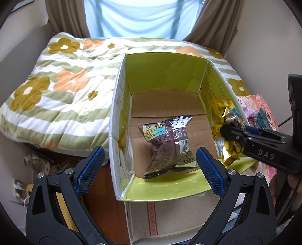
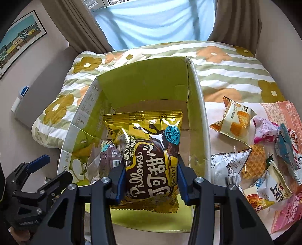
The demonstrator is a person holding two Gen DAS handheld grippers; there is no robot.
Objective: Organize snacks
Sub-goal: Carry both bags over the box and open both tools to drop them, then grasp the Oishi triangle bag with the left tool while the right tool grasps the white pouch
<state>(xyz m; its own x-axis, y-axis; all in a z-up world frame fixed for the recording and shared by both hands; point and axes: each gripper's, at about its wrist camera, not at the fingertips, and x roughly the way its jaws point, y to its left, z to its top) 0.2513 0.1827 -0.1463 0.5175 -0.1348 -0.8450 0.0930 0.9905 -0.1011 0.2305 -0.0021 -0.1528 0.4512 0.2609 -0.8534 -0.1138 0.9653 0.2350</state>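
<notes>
An open cardboard box (image 1: 120, 105) with green inner flaps stands on a bed. A brown snack bag (image 1: 167, 143) lies on its floor. My left gripper (image 1: 150, 150) hovers over that bag, its jaws open wide and its blue pads clear of it. My right gripper (image 2: 151, 164) is shut on a gold Pillows snack bag (image 2: 149, 143), which hangs over the box (image 2: 202, 113) opening. Part of the brown bag (image 2: 109, 156) shows beneath it. In the left wrist view the right gripper (image 1: 232, 132) and gold bag (image 1: 220, 116) sit at the box's right wall. The left gripper (image 2: 51, 169) shows at lower left.
Several loose snack packets (image 2: 236, 122) and a large pink bag (image 2: 286, 113) lie in a pile right of the box. A floral striped quilt (image 1: 56, 90) covers the bed on the left and behind. A person in a light blue top (image 1: 135, 17) stands at the far side.
</notes>
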